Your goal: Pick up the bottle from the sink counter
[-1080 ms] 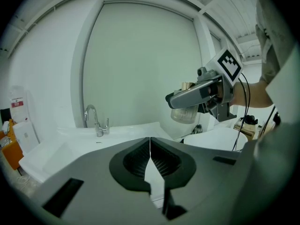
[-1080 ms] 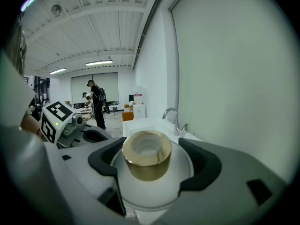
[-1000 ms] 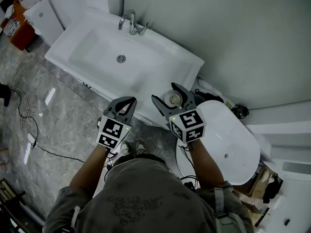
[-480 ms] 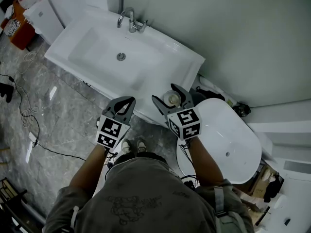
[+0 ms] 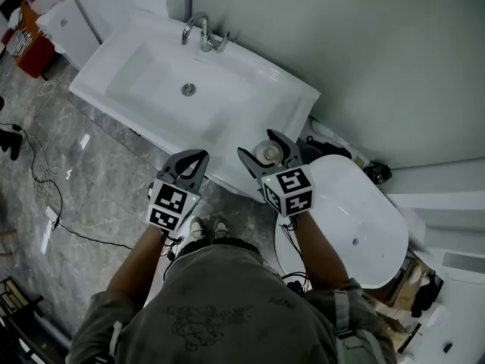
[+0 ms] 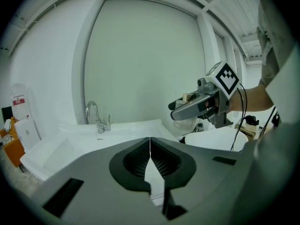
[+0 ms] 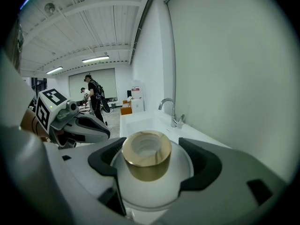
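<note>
A round white bottle [image 5: 268, 154] with a gold collar and an open neck sits between the jaws of my right gripper [image 5: 257, 143], which is shut on its body. It hangs off the front right corner of the white sink counter [image 5: 282, 91]. In the right gripper view the bottle [image 7: 149, 177] fills the space between the jaws of the right gripper [image 7: 152, 159]. My left gripper [image 5: 199, 156] hovers at the counter's front edge, shut with nothing in it; its pads [image 6: 160, 159] meet. From the left gripper view the right gripper [image 6: 187, 108] shows at the right.
A chrome faucet [image 5: 203, 35] stands at the back of the sink basin [image 5: 151, 82]. A white oval tub [image 5: 364, 218] lies at the right. Cables [image 5: 45, 196] trail over the marble floor. A red box [image 5: 34, 48] sits far left. People [image 7: 96, 102] stand far off.
The left gripper has drifted slightly left. The right gripper still holds the bottle in nearly the same place.
</note>
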A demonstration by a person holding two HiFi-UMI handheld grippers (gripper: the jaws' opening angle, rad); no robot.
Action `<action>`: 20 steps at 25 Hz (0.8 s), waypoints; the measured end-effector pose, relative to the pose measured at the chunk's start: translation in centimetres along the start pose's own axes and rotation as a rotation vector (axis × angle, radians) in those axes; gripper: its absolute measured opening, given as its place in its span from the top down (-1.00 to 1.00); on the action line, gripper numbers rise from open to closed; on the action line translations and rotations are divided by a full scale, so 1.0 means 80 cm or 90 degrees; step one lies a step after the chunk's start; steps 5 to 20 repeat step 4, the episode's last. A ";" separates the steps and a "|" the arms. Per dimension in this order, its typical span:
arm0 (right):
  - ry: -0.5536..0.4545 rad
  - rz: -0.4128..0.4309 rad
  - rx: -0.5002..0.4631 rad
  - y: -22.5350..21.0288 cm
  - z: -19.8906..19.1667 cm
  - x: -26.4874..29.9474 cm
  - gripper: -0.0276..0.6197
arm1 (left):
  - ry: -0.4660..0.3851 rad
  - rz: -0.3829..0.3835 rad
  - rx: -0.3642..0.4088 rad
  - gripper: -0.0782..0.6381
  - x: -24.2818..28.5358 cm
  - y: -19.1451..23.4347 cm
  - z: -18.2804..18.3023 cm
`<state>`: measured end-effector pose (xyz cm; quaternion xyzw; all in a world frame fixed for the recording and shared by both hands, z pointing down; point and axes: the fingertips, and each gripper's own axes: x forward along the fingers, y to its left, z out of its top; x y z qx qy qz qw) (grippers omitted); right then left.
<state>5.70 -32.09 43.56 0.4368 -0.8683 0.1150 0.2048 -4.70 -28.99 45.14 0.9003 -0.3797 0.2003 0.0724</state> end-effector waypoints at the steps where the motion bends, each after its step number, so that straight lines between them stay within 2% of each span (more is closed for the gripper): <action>1: 0.000 0.000 0.000 -0.001 0.001 0.001 -0.10 | 0.000 0.001 0.000 0.73 0.001 0.002 0.001; 20: -0.002 0.001 0.001 -0.005 0.005 0.004 -0.10 | 0.000 0.003 0.002 0.73 0.003 0.007 0.005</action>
